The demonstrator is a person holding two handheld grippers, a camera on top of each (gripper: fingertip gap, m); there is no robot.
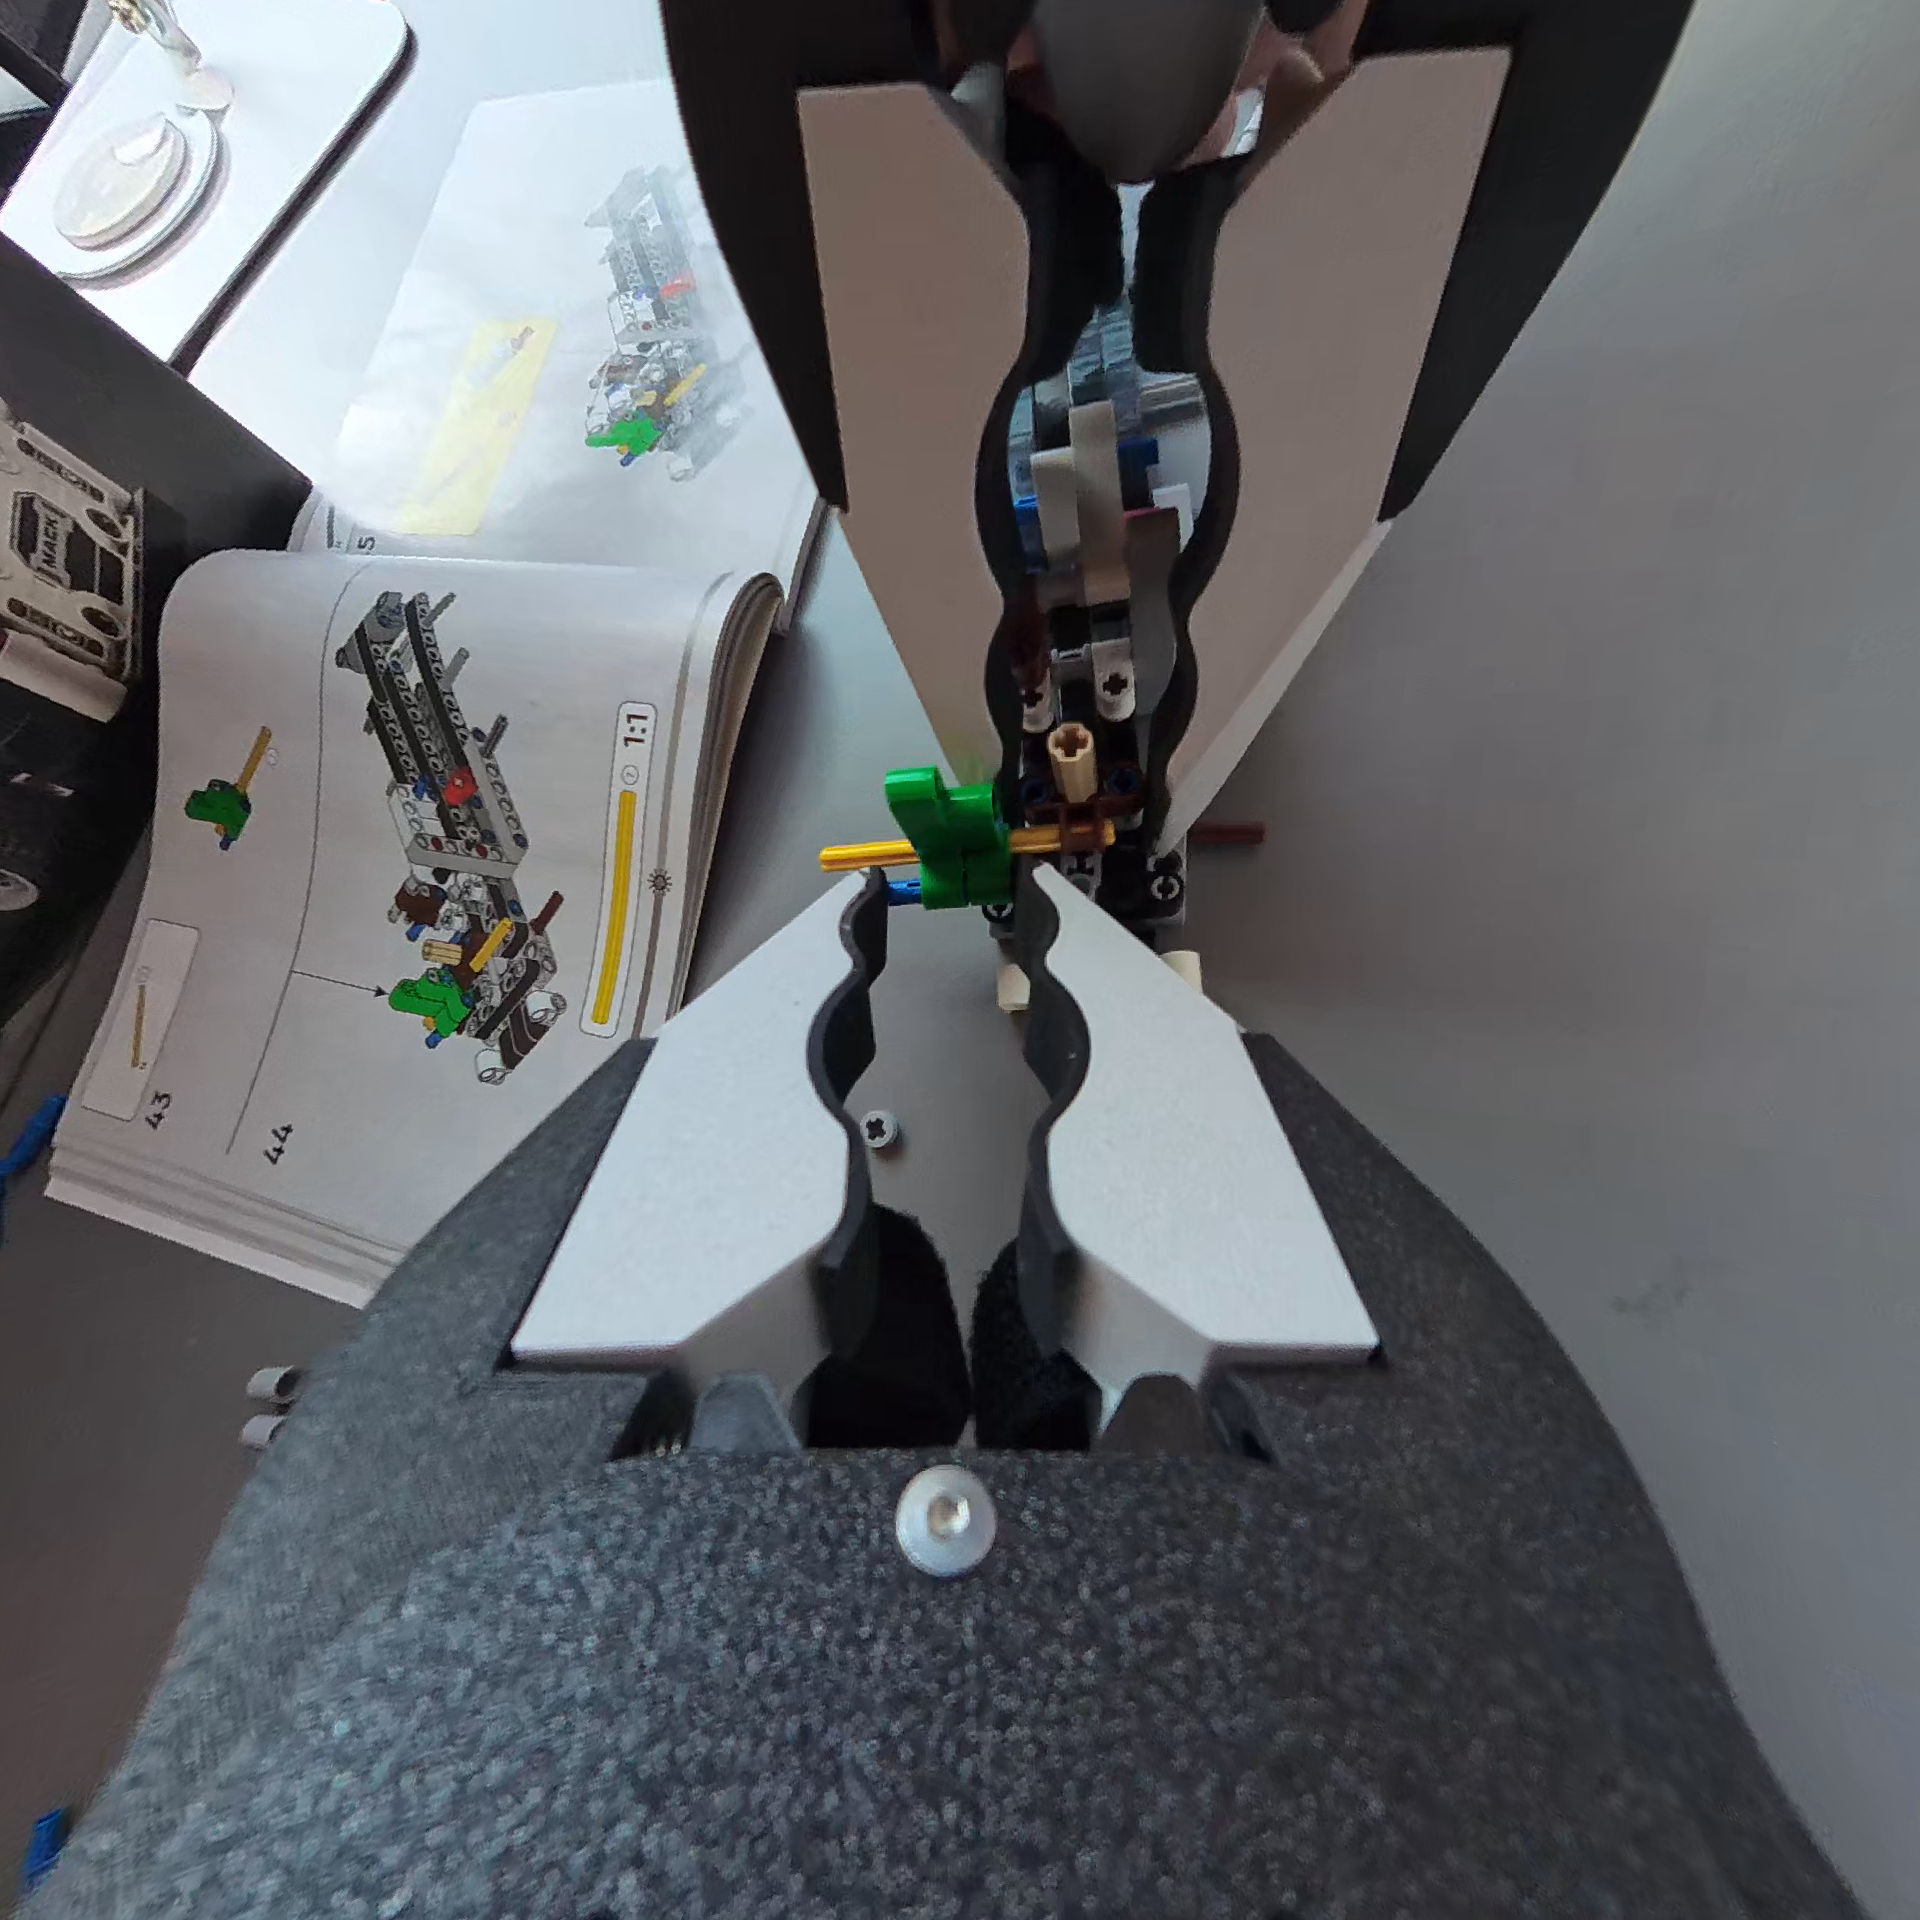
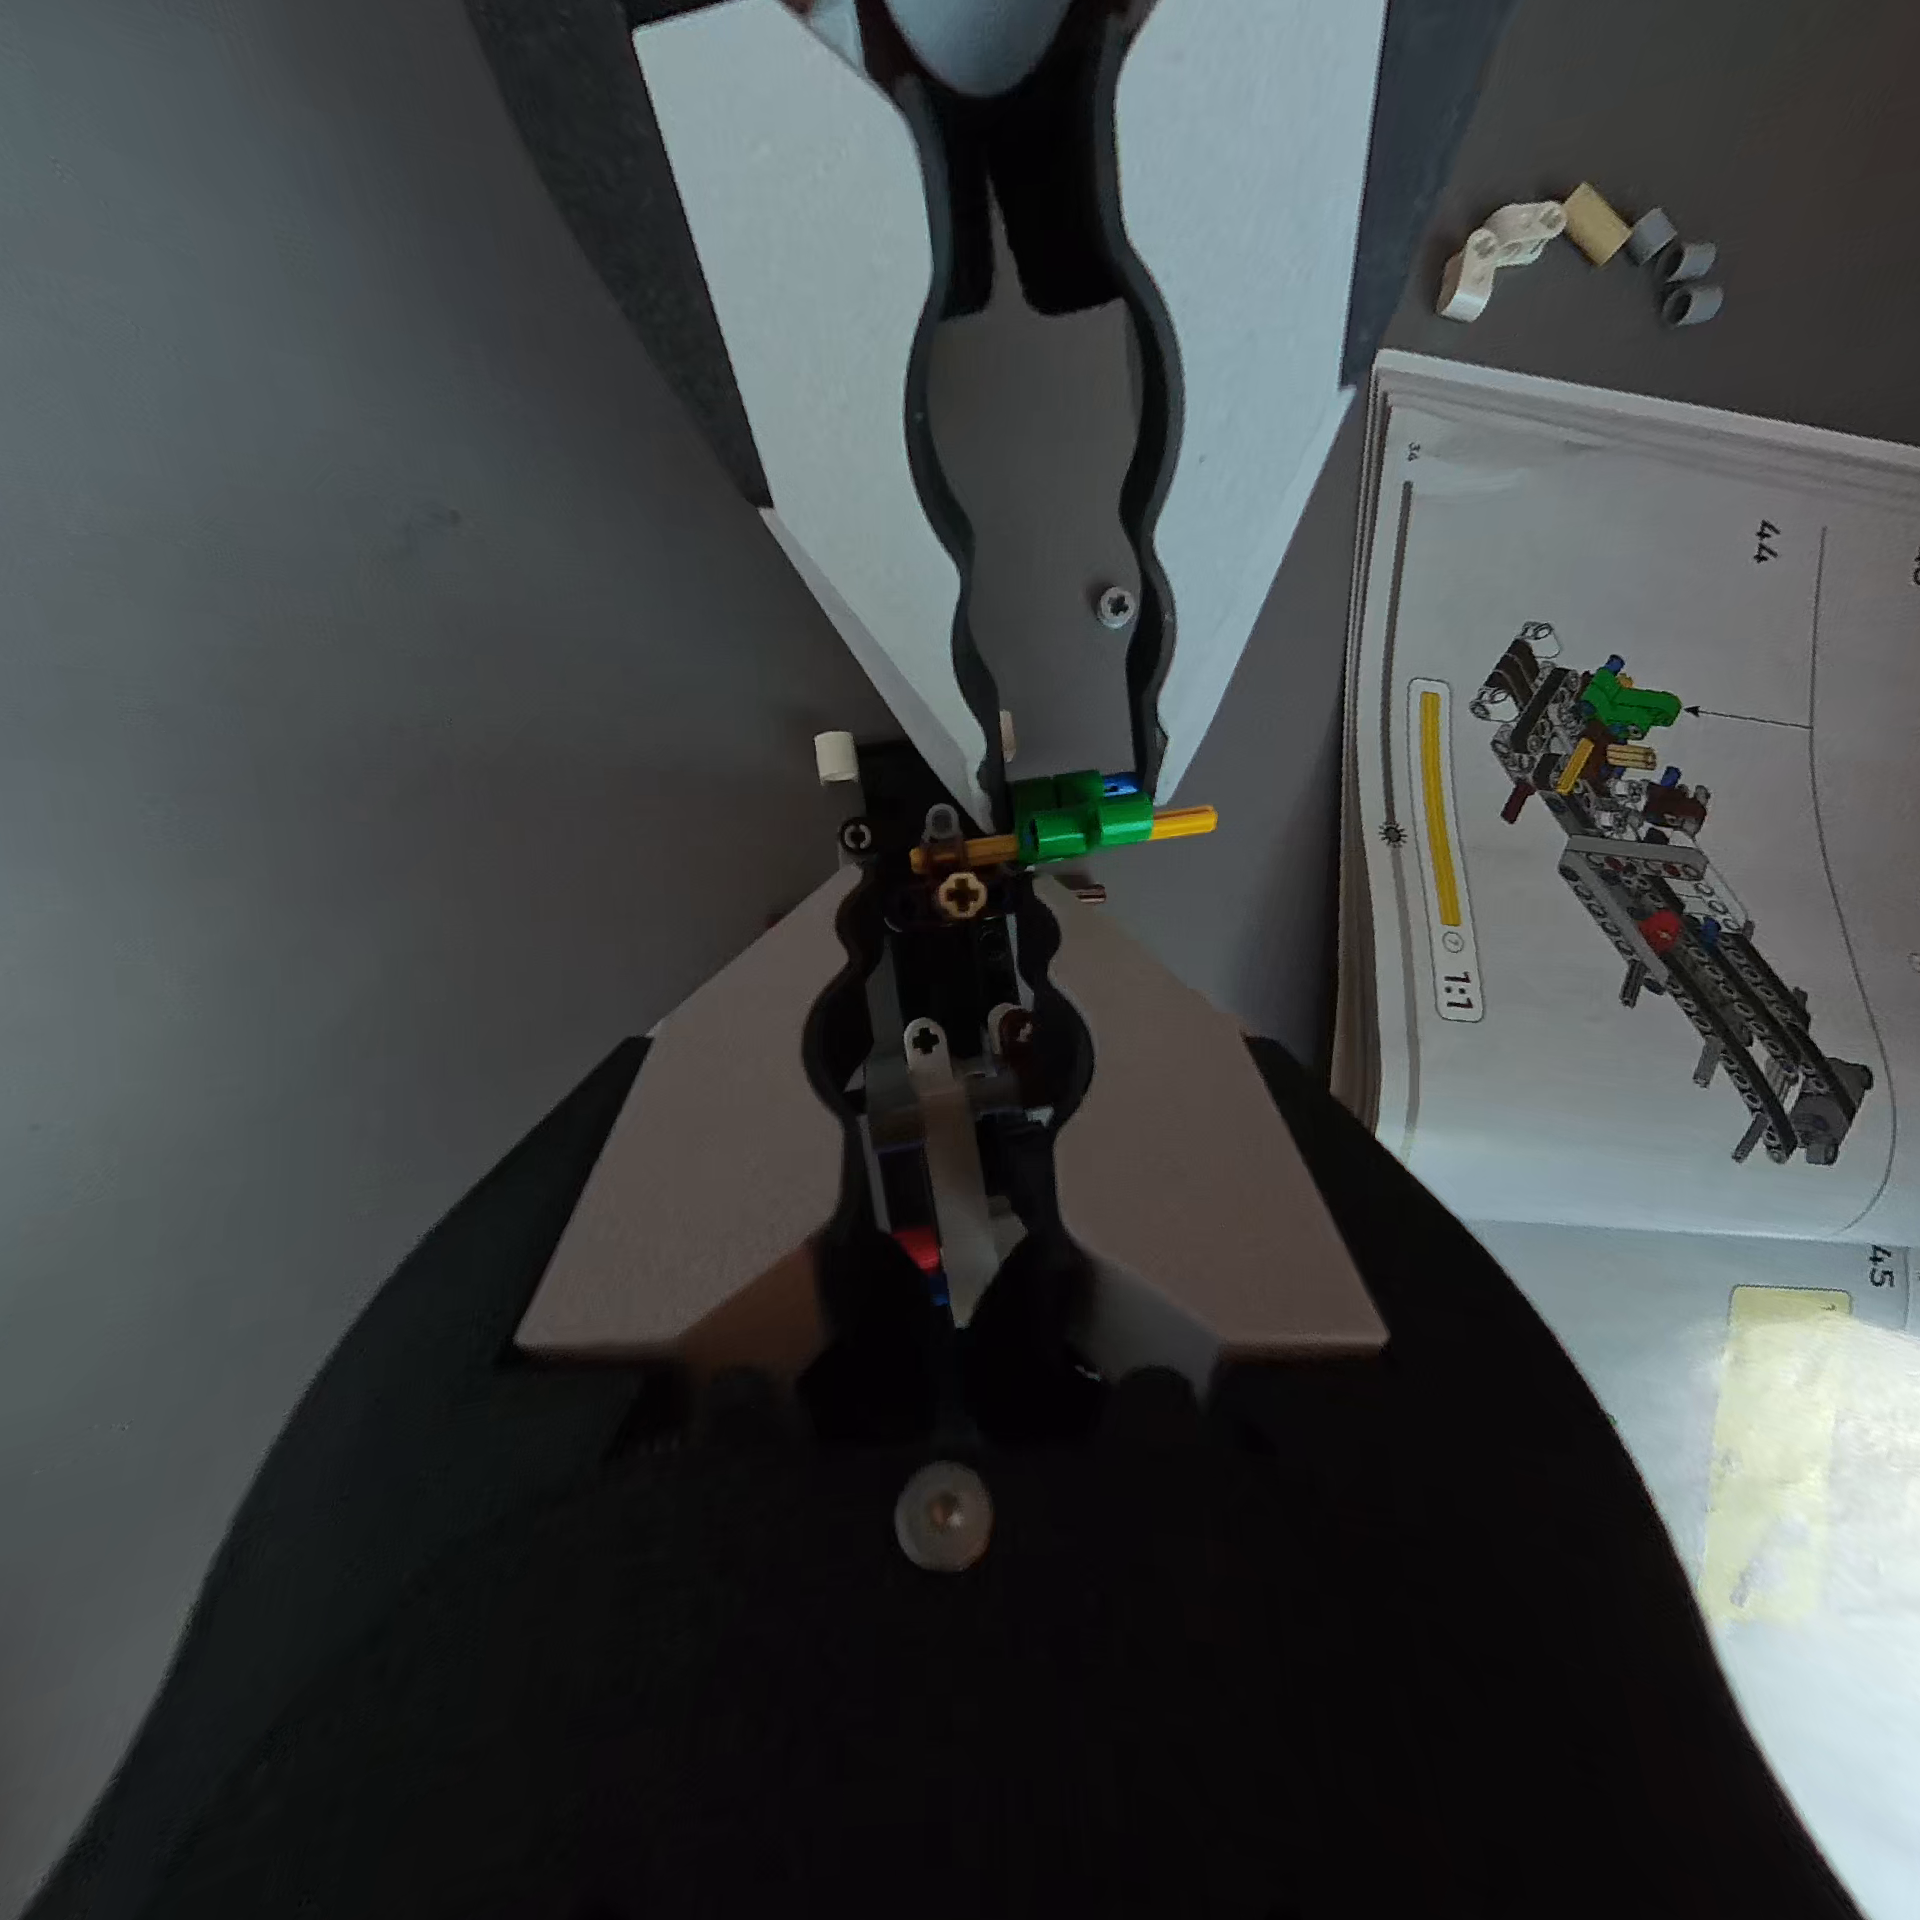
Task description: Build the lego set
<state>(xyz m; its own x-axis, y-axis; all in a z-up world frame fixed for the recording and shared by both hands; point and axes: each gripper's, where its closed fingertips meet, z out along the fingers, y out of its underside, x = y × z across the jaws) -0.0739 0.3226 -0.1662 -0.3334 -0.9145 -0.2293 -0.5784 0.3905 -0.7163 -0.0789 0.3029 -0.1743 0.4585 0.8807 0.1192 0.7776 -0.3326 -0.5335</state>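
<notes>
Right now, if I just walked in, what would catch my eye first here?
First, the bright green piece on a yellow axle, at the tips of the left hand-held gripper. Facing it, the right hand-held gripper clamps the dark lego chassis. An open instruction booklet lies on the grey table beside them.

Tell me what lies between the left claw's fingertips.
The green piece on the yellow axle, seen in the left wrist view; contact is unclear.
</notes>
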